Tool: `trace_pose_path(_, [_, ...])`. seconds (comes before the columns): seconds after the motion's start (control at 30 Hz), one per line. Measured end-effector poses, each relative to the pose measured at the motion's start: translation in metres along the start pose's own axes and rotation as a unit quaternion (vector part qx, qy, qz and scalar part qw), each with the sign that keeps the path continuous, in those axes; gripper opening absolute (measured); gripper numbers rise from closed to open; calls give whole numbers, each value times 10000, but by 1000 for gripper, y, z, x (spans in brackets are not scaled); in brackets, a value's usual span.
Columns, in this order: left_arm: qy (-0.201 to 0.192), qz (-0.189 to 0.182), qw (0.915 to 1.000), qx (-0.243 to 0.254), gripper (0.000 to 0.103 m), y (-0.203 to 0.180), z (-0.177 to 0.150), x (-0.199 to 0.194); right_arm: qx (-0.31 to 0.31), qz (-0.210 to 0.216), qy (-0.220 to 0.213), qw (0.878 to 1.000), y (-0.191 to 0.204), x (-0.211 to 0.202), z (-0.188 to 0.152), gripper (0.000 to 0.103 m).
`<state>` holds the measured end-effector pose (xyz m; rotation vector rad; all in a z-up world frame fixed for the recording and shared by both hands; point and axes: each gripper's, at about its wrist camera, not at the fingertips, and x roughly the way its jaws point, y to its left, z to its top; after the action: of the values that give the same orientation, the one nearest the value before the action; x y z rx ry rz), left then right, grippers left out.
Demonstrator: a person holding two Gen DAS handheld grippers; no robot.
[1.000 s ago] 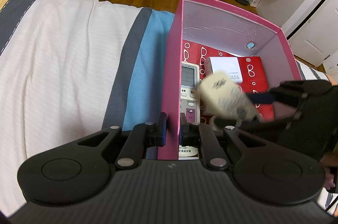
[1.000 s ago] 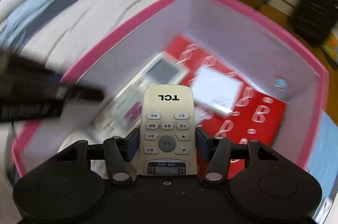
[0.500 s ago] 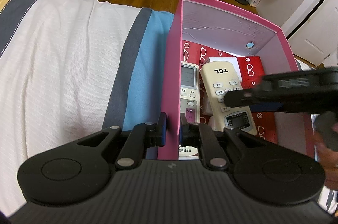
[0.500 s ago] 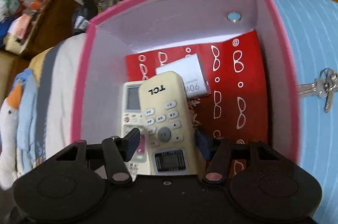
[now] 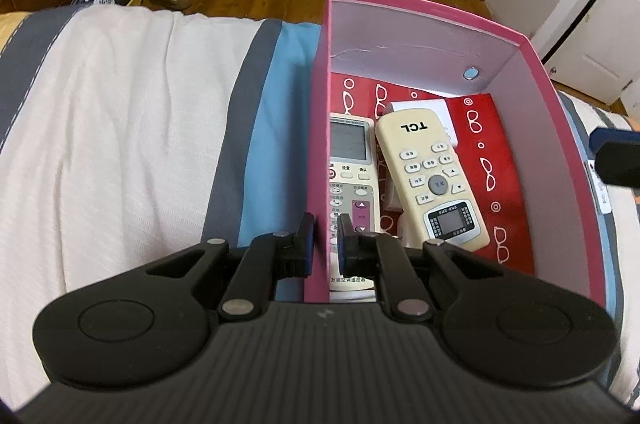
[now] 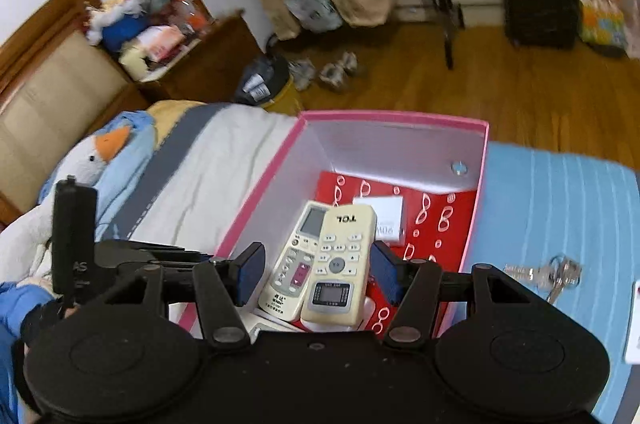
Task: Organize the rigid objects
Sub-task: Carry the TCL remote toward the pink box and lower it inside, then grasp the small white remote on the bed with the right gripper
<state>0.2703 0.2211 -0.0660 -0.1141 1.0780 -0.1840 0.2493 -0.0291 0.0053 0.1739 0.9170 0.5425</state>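
Pink box [image 5: 520, 36] sits on the striped bedspread [image 5: 120, 124] — the left gripper [image 5: 323, 244] clenches its wall at 6 o'clock. Cream TCL remote [image 6: 340, 264] lies inside beside a grey-screened remote [image 6: 292, 264], toward 3 o'clock of it — the right gripper [image 6: 316, 274] hangs above, released, nothing held.

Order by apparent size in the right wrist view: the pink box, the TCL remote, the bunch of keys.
1. pink box
2. TCL remote
3. bunch of keys
The remote clearly looks bigger than the keys, which lie similarly near.
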Motion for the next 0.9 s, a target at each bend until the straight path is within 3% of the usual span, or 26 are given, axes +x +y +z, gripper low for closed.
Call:
trace_pose_path(0.17, [11,-21,10000,29,10,0,0,-1,-276,-114,-72,9995,0,-7,-4,63])
trace_pose_path(0.37, [26,-51,9999,140,10,-1,0,-2,-1176,-579,-482,9902,9,-32,-17,70])
trace_pose_path(0.57, [38,-110,9998,189,10,1,-2,-4,-1153,-605,-630,9895,-13,-66,-35,70])
trace_pose_path(0.7, [7,-100,9997,226,10,-1,-2,-5,-1340,-1100,-697,9824,-33,-83,-46,73])
trace_pose_path(0.8, [-38,-83,9996,273,10,-2,-3,-6,-1441,-1821,-1164,9657,-46,-100,-48,80])
trace_pose_path(0.9, [-82,-66,9995,304,10,-3,-3,-8,-1027,-1861,-1110,9708,-73,-107,-43,81])
